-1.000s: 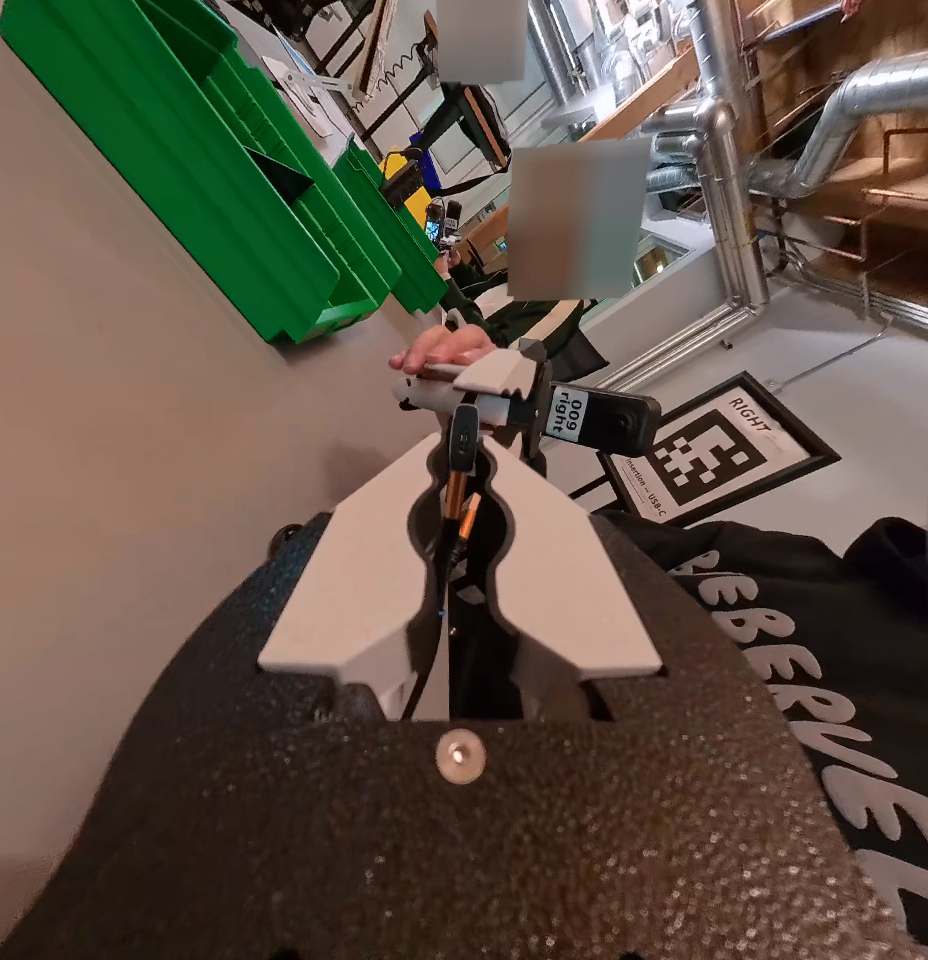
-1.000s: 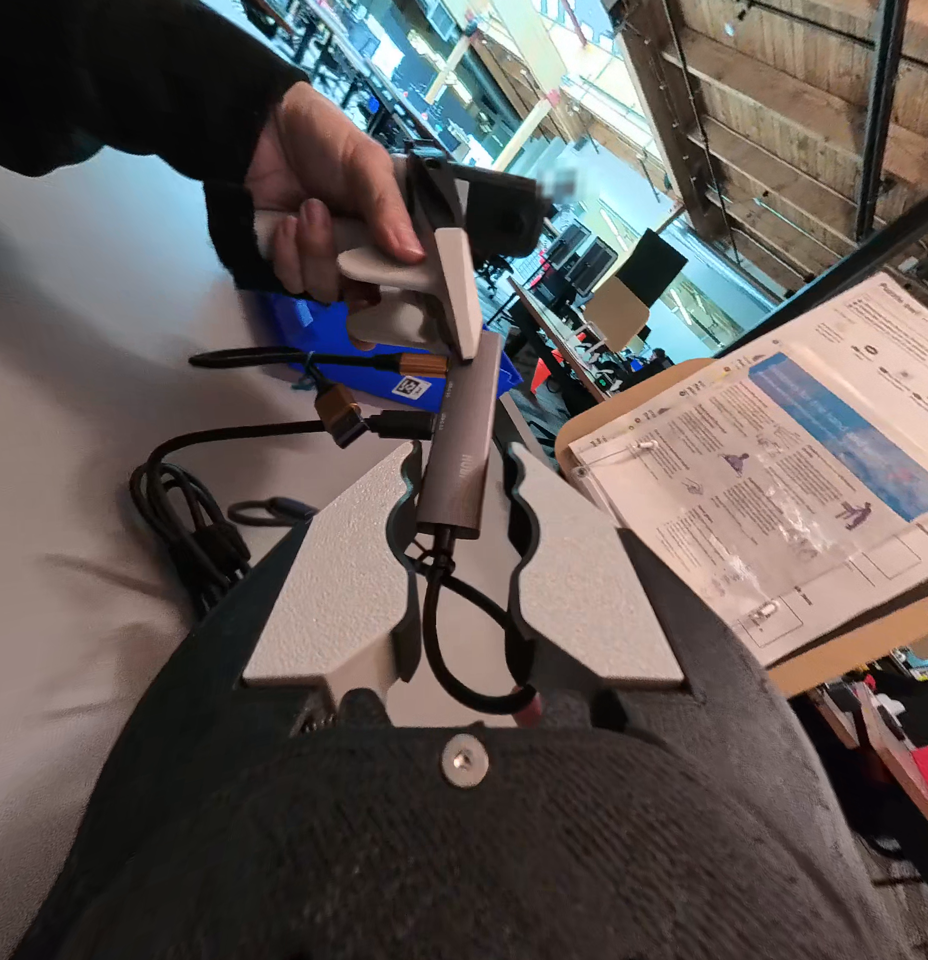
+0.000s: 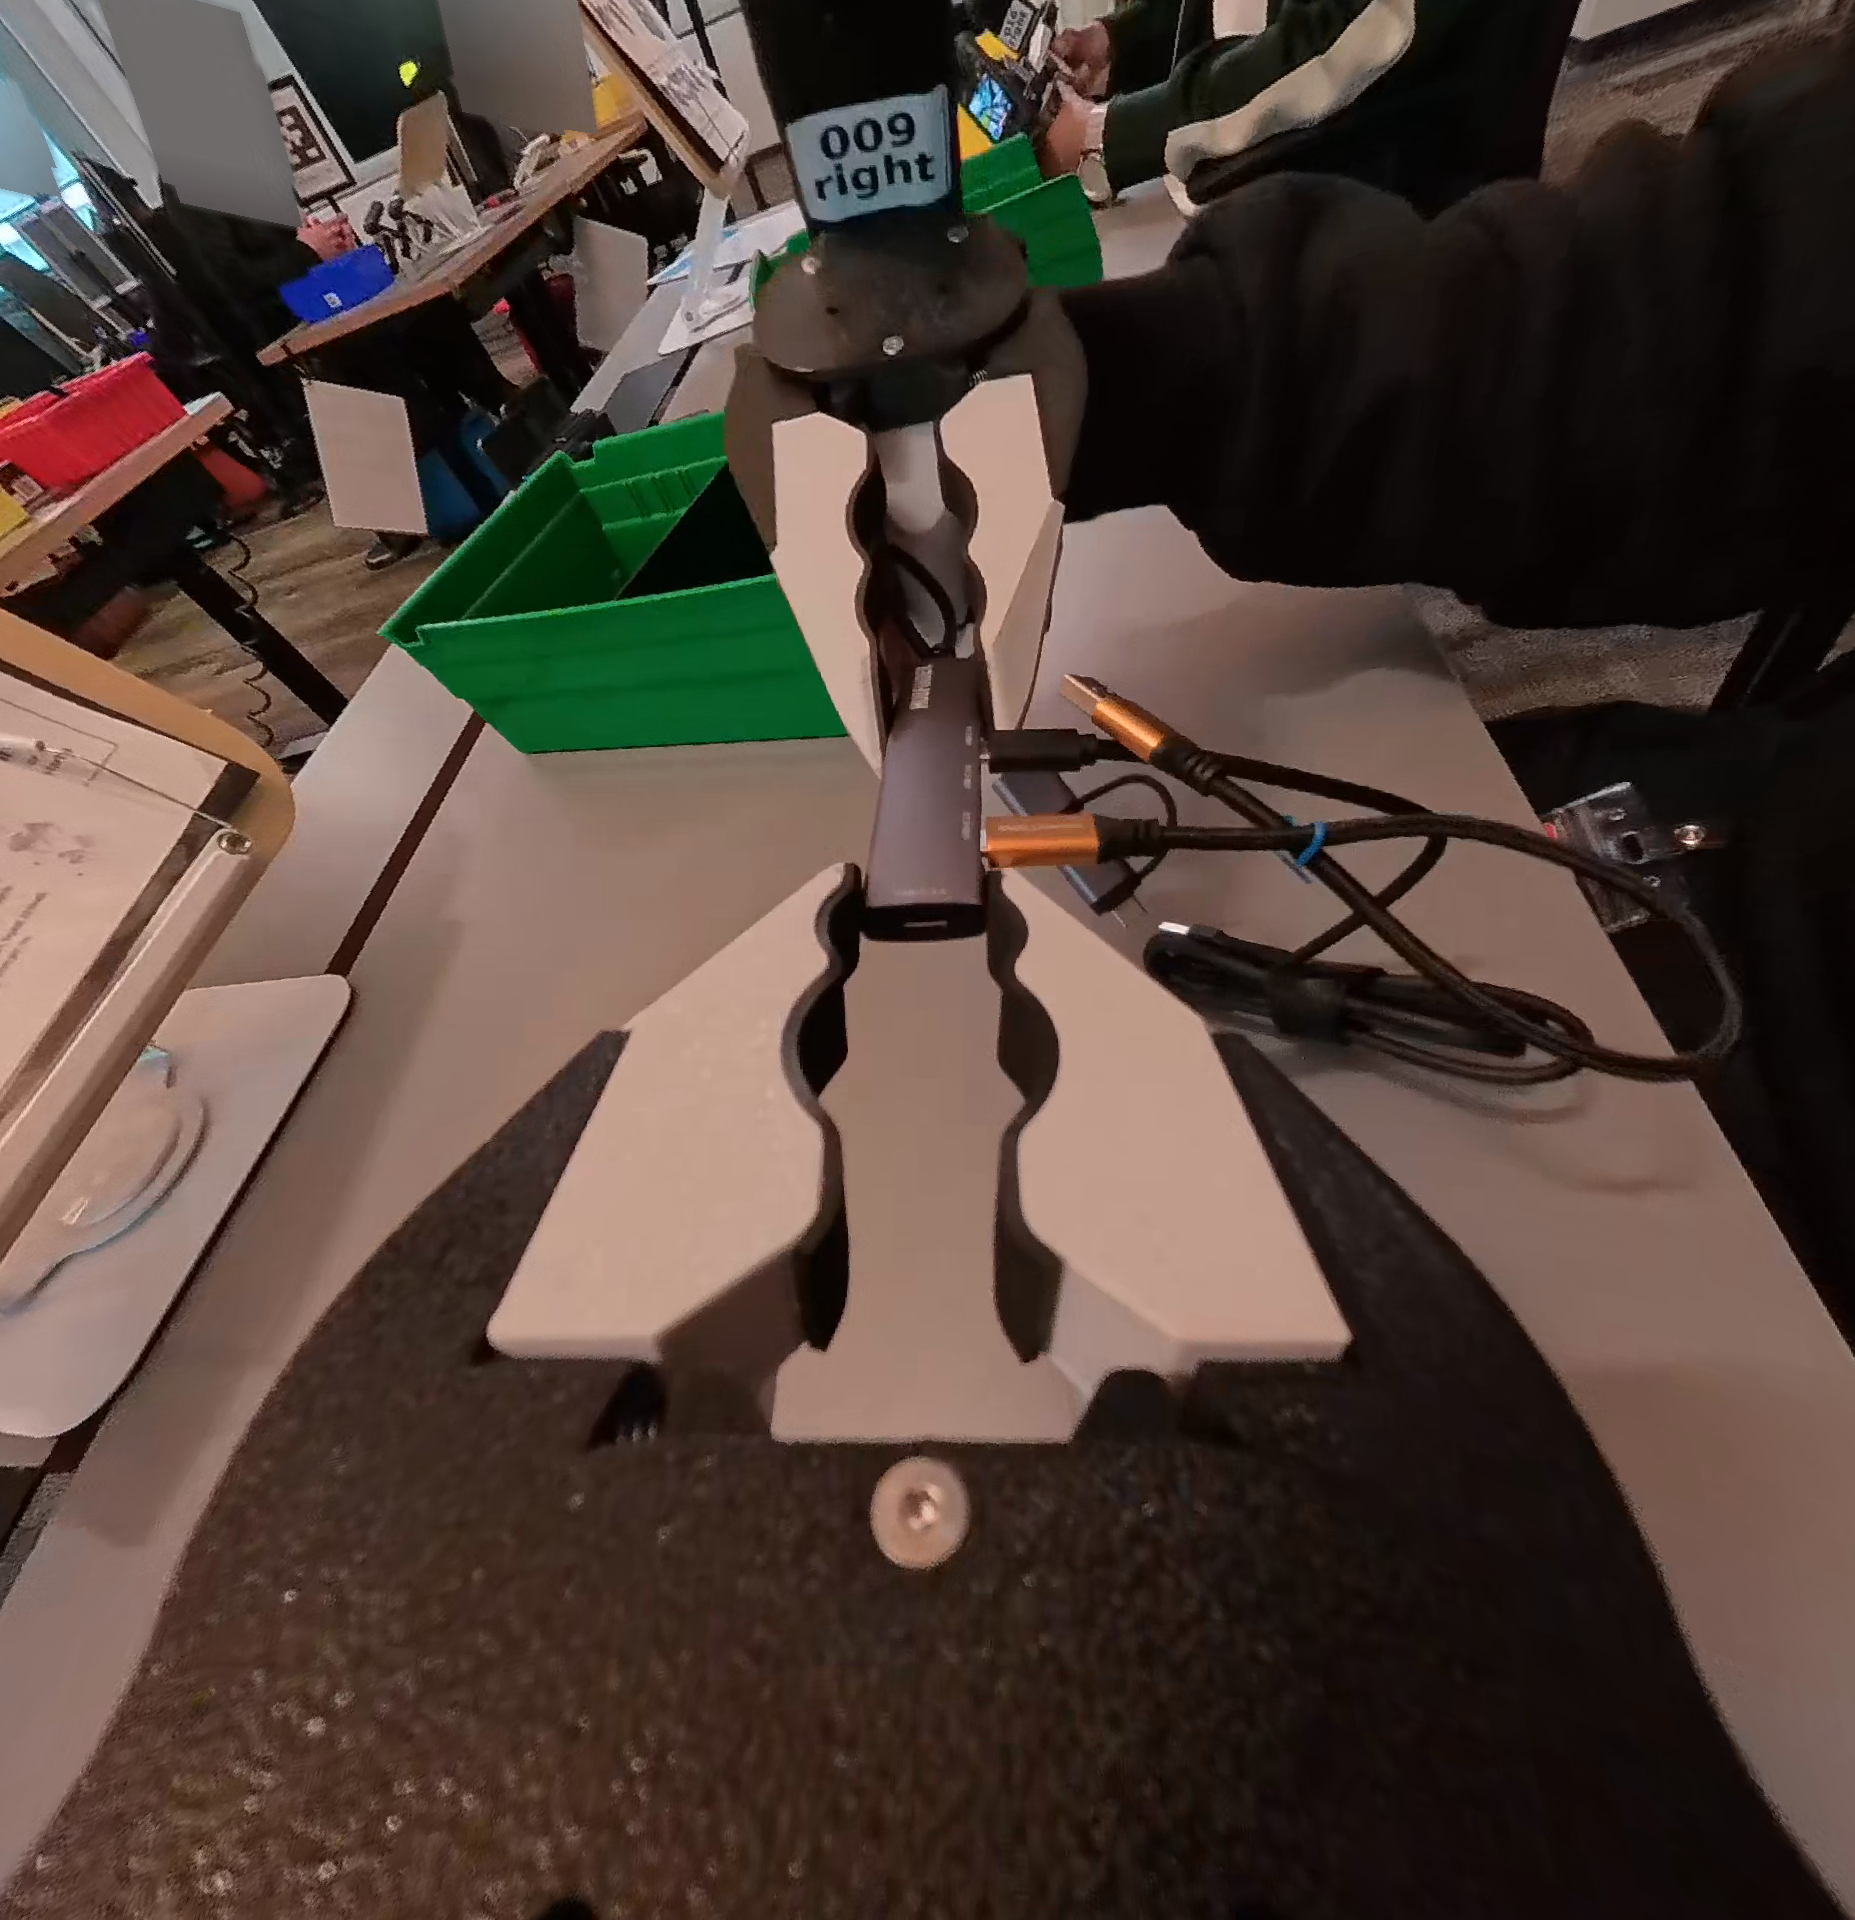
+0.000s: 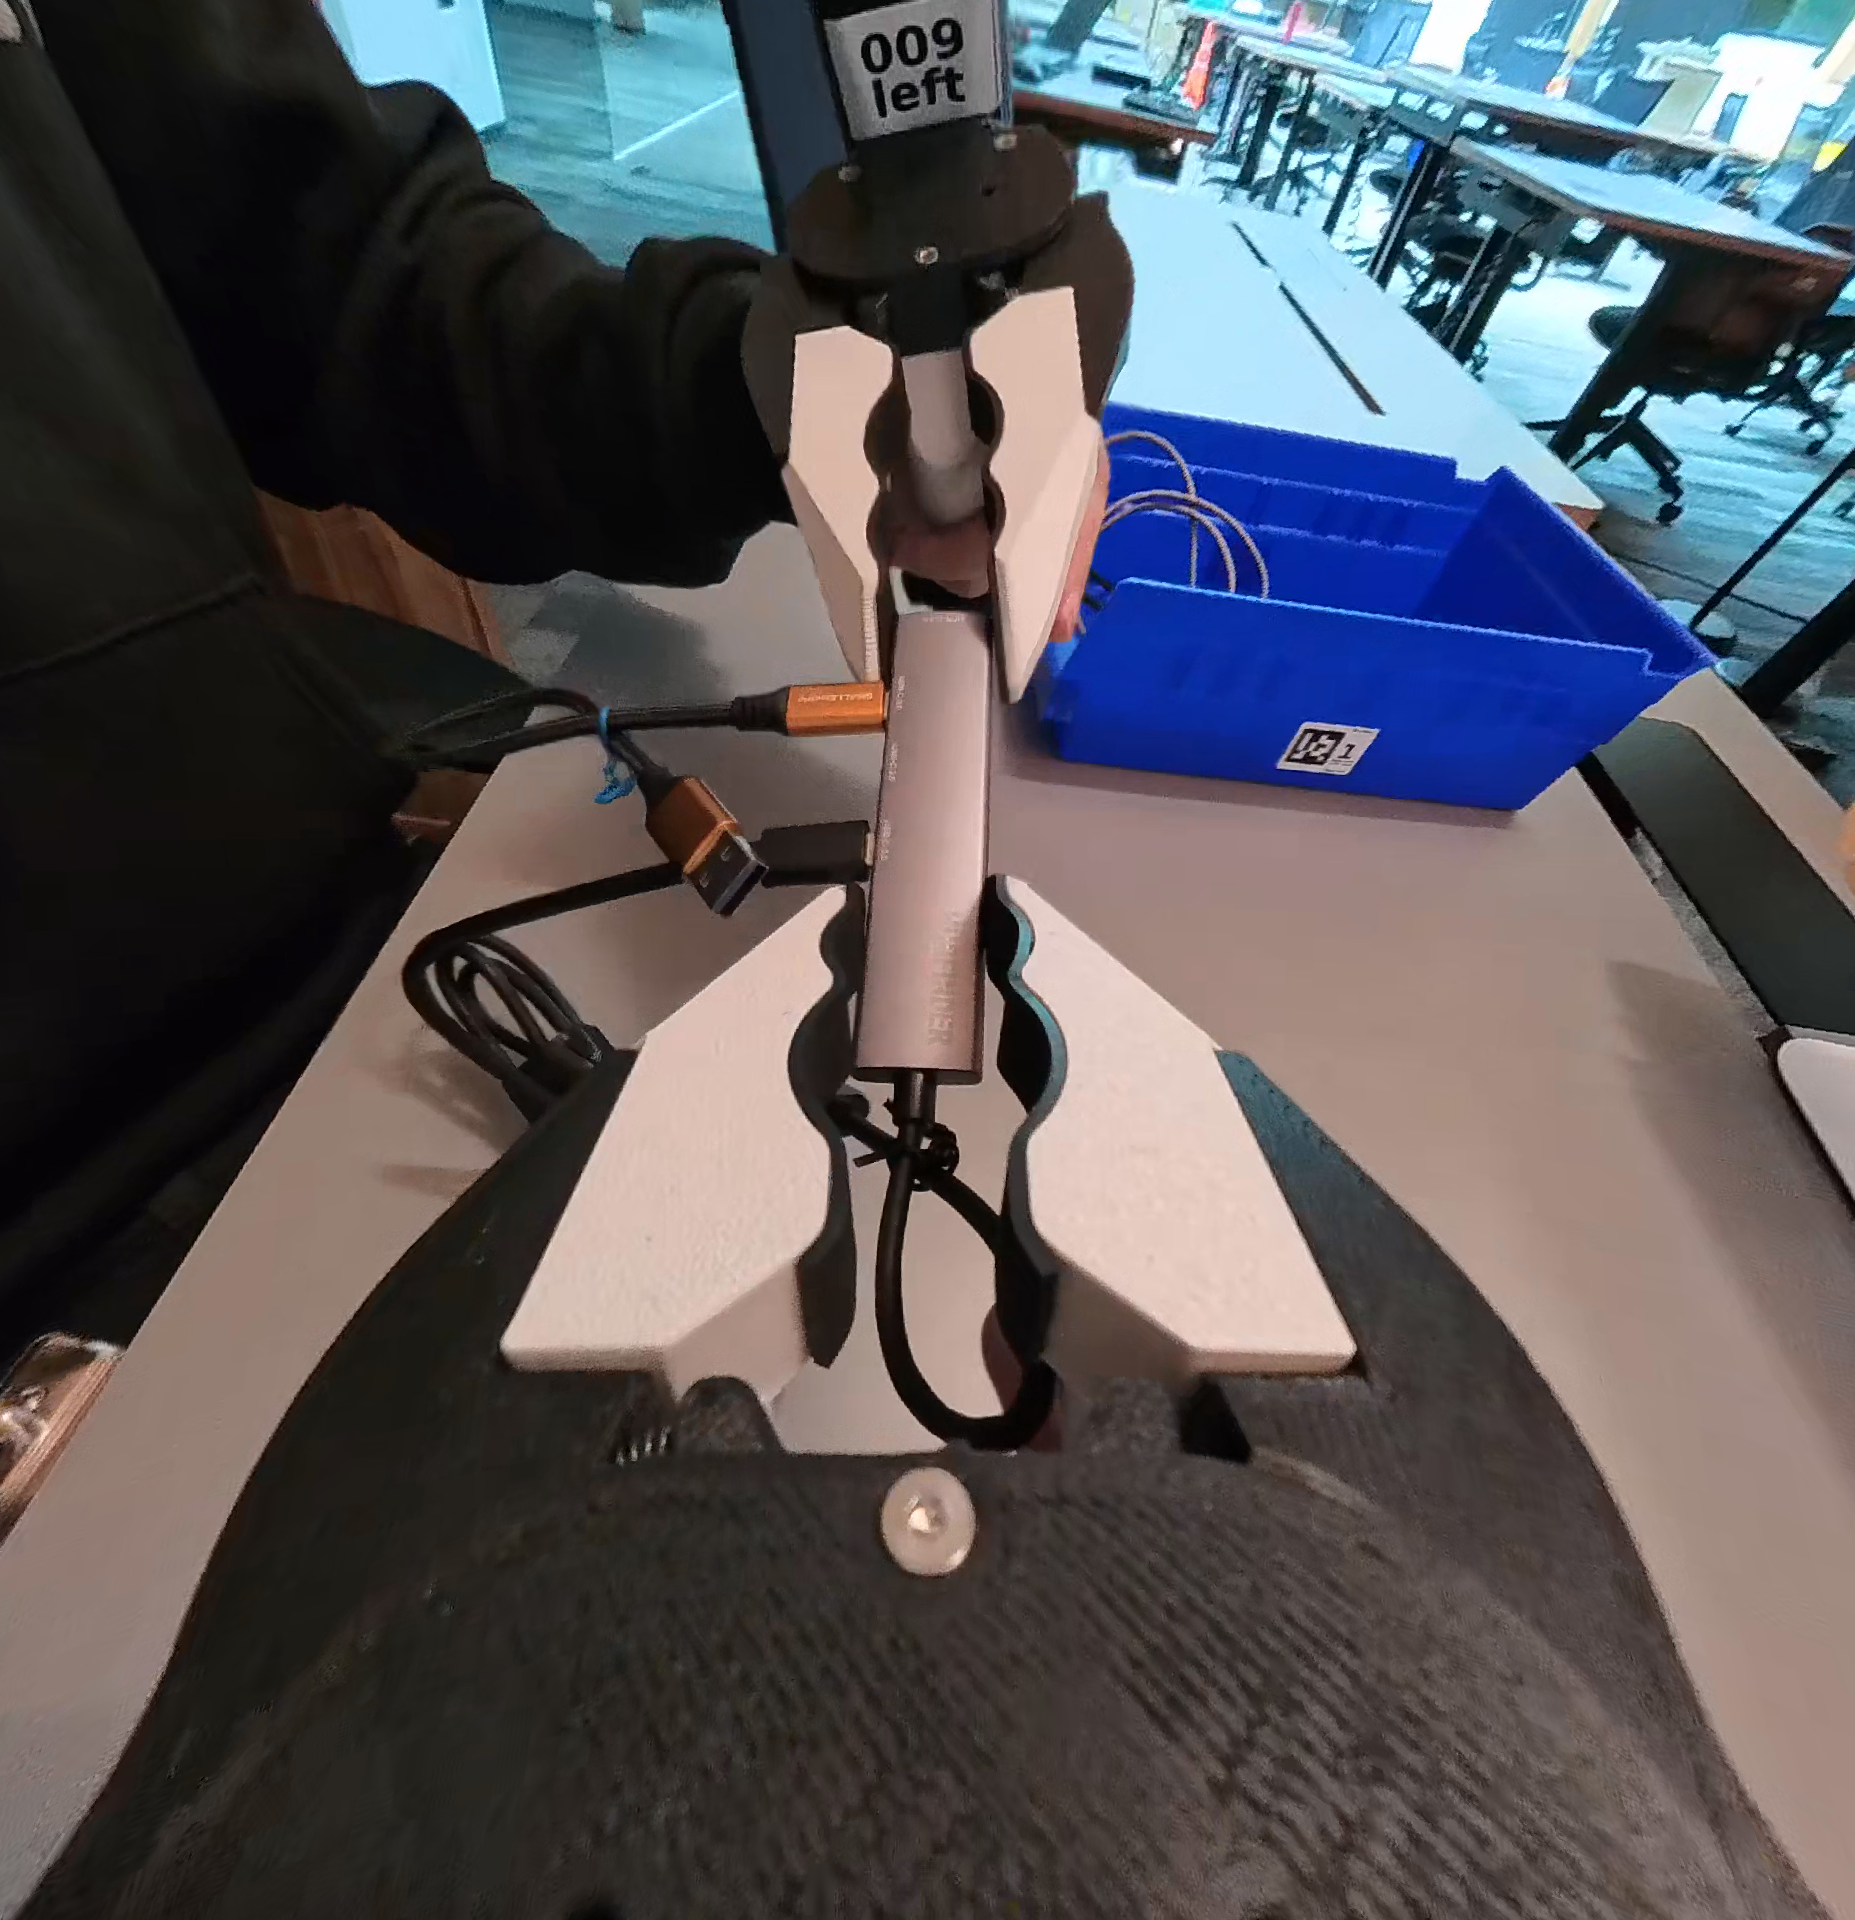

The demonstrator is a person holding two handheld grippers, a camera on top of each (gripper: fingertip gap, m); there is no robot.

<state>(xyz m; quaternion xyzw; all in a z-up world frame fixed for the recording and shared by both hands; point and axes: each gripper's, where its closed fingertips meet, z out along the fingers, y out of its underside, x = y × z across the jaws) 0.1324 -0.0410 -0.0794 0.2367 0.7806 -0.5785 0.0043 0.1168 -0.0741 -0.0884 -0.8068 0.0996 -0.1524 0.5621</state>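
Left gripper (image 3: 923, 909), nearest in the left wrist view: grey fingers at a narrow gap, tips pinching the port end of a slim dark-grey metal hub (image 3: 928, 800). The hub sits lifted above the pale grey table (image 3: 590, 831), running straight away from the camera.

On the hub's right side is an orange-collared plug (image 3: 1037, 840), seated close to the left tips. Further along is a black plug (image 3: 1042, 748), also seated. A loose orange-collared USB plug (image 3: 1120, 717) hangs free just beside them. Their black braided cables (image 3: 1318, 997) trail to a coil on the table.

Right gripper (image 3: 944, 717) faces the left one head-on, closed on the hub's opposite end. A black sleeve (image 3: 1422, 364) reaches in from the right behind it, forearm roughly level.

In the right wrist view the right gripper (image 4: 923, 899) clamps the hub approx. mid-body. The hub's short black tail cable (image 4: 933, 1299) loops between its fingers.

A green plastic bin (image 3: 632, 665) stands behind on the table, w/ a blue plastic bin (image 4: 1370, 675) at the other end.
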